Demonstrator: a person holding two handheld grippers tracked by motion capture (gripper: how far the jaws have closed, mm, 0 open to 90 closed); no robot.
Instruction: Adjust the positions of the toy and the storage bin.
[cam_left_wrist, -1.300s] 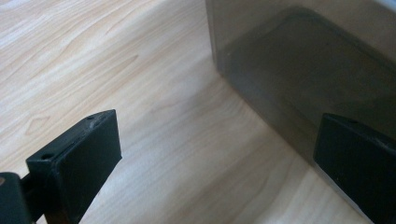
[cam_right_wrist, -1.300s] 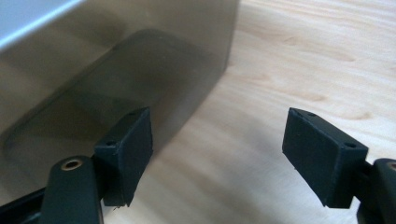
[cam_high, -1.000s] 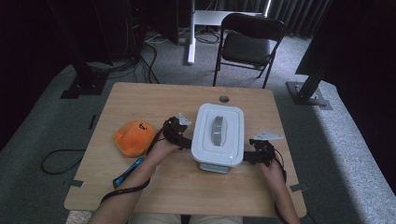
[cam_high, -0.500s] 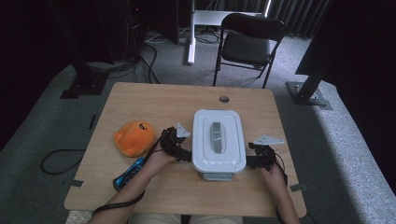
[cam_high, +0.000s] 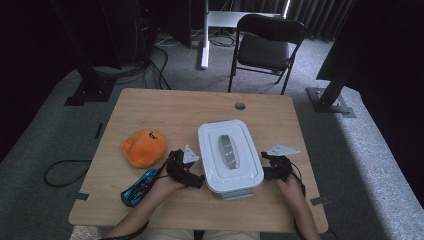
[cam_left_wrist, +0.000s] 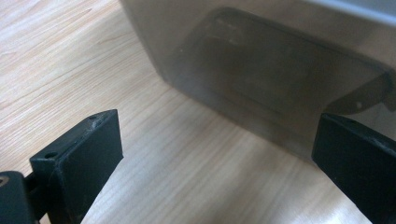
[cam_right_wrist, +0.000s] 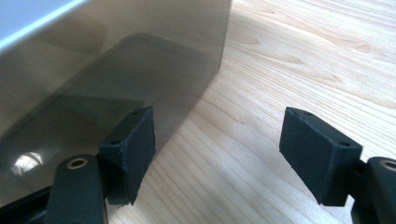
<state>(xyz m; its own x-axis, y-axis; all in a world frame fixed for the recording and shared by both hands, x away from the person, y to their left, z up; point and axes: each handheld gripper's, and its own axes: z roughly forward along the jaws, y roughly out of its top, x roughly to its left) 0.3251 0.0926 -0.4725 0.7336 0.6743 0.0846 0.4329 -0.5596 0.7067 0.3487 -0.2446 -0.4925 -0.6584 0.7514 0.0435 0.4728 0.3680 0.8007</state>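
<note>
The box (cam_high: 230, 160) has a white lid with a grey handle in its middle, and in both gripper views its wall (cam_left_wrist: 261, 79) shows as smoky, half-clear grey. The table (cam_high: 165, 110) is pale wood with fine brown grain lines. The left gripper (cam_high: 192, 175) and right gripper (cam_high: 266, 171) are black, each topped by a light grey plate. The soft toy (cam_high: 144, 147) is orange with a small dark mark. The tool (cam_high: 138, 186) is blue and black.
</note>
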